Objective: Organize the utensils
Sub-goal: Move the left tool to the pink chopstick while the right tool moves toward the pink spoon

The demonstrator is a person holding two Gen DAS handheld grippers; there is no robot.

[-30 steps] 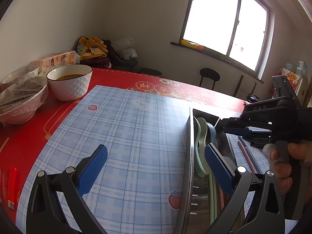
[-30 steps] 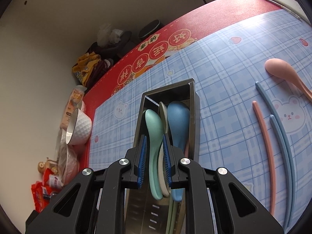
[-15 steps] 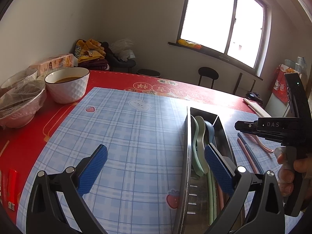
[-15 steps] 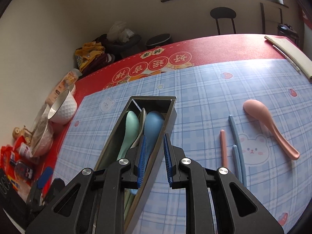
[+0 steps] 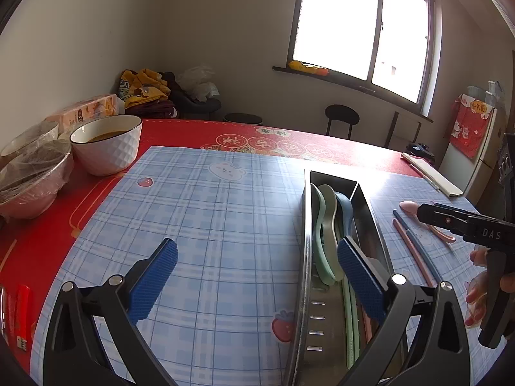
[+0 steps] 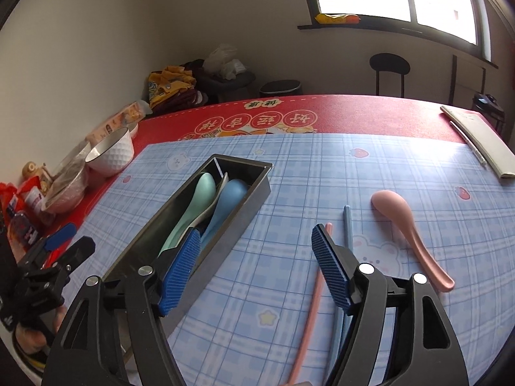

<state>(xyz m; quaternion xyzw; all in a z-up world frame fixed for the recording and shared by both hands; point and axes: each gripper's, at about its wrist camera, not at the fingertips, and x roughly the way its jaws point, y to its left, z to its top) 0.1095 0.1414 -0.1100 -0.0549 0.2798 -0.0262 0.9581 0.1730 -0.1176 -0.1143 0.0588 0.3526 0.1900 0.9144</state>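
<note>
A metal utensil tray (image 5: 305, 257) (image 6: 244, 160) lies on the blue plaid mat. In it rest a green spoon (image 6: 199, 193) (image 5: 322, 225), a pale spoon and a blue spoon (image 6: 230, 196). My right gripper (image 6: 256, 238) hovers over the tray's right wall and the mat; its jaws are opening wide with nothing between them. Right of it on the mat lie a pink chopstick (image 6: 312, 305), blue chopsticks (image 6: 347, 225) and a pink spoon (image 6: 402, 218). My left gripper (image 5: 257, 257) stands open and empty, low over the mat at the tray's left side.
A white bowl (image 5: 106, 143) with brown liquid and film-covered bowls (image 5: 32, 177) stand at the far left on the red tablecloth. A red lighter (image 5: 22, 308) lies near the left edge. A long pale folded item (image 6: 479, 141) sits at the far right.
The right gripper let go of the green spoon in the tray, rolled level, shifted right toward the chopsticks and opened wide. The left gripper stayed put.
</note>
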